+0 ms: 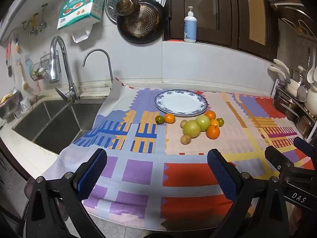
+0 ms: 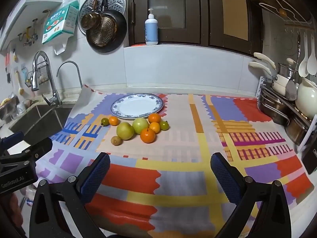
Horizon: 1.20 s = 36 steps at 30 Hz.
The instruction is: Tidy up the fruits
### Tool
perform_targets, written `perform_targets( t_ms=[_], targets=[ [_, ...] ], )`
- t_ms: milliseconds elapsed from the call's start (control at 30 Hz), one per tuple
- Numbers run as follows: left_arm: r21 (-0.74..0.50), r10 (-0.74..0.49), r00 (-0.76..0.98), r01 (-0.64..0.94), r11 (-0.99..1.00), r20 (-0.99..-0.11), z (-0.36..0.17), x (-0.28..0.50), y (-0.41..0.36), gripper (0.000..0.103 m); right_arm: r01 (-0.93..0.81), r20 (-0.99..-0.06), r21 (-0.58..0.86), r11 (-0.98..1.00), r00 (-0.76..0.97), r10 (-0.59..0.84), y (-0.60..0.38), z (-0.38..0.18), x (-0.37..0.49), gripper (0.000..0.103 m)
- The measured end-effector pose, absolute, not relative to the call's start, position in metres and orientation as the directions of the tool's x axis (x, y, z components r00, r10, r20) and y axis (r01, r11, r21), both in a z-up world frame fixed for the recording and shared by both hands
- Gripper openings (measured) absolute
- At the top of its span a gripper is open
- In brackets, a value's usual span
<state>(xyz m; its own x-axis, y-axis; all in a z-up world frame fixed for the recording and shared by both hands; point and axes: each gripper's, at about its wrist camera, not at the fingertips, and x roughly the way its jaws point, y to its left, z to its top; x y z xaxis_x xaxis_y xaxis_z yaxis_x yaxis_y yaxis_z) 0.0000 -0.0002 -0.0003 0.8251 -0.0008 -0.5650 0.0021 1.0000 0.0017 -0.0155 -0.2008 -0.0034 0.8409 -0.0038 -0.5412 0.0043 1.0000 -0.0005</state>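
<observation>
Both grippers hang low at the bottom of their frames, above the near edge of the table, and nothing's in them: the left gripper (image 1: pixel 157 173) has its fingers spread wide, same deal with the right gripper (image 2: pixel 160 175). The fruits (image 1: pixel 198 126) sit in a loose cluster on the colourful cloth (image 1: pixel 138 170), around the middle of each frame: oranges, two bigger green ones, a couple of small brownish ones. The empty blue-rimmed plate (image 1: pixel 202 99) is just behind them, touching or nearly so. The sink (image 1: pixel 49 119) is off at the left.
</observation>
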Motion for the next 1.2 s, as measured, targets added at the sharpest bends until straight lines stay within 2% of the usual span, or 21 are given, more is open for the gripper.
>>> perform_targets(
  t_ms=[767,1200],
  targets=[
    [0.006,-0.001,0.824,0.005,1.0,-0.567,-0.003,0.0,-0.001,0.103,0.003,-0.543,-0.002,1.0,0.84,-0.004,-0.2,-0.004,-0.014,0.102],
    [0.039,-0.018,0.8,0.053,0.998,-0.599,-0.012,0.035,0.013,0.103,0.014,-0.579,-0.007,1.0,0.815,-0.015,-0.186,-0.014,0.011,0.102]
  ],
)
